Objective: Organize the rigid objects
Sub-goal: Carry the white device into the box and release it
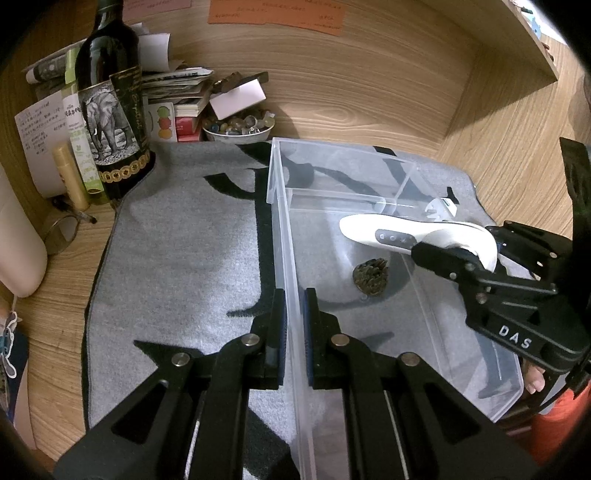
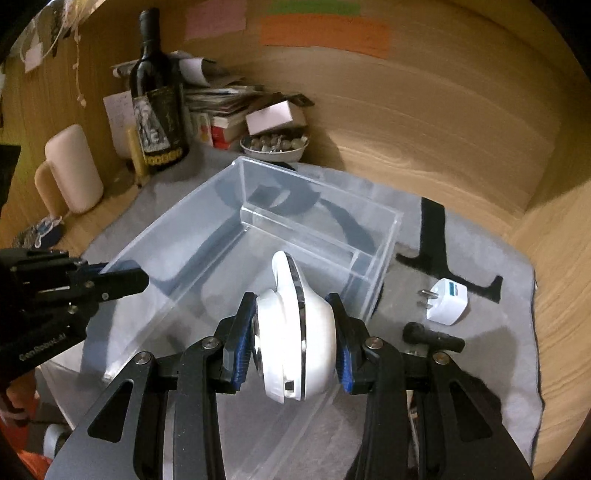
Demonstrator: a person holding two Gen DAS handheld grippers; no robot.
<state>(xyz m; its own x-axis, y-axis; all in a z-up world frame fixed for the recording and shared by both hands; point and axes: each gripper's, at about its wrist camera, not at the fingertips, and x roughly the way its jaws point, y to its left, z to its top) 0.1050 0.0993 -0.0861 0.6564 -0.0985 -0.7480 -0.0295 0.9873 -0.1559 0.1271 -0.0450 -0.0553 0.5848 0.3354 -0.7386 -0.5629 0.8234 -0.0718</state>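
Right gripper [image 2: 294, 343] clamps a white handheld device [image 2: 293, 332], long axis pointing away over the clear bin [image 1: 280, 206]; left gripper [image 1: 294, 332], marked "GenRobot.AI", pinches the bin's wall.

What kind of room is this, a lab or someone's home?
Most likely a home desk nook, not a lab: a wine bottle stands by stacked papers and a bowl of trinkets, with sticky notes on the wood wall.
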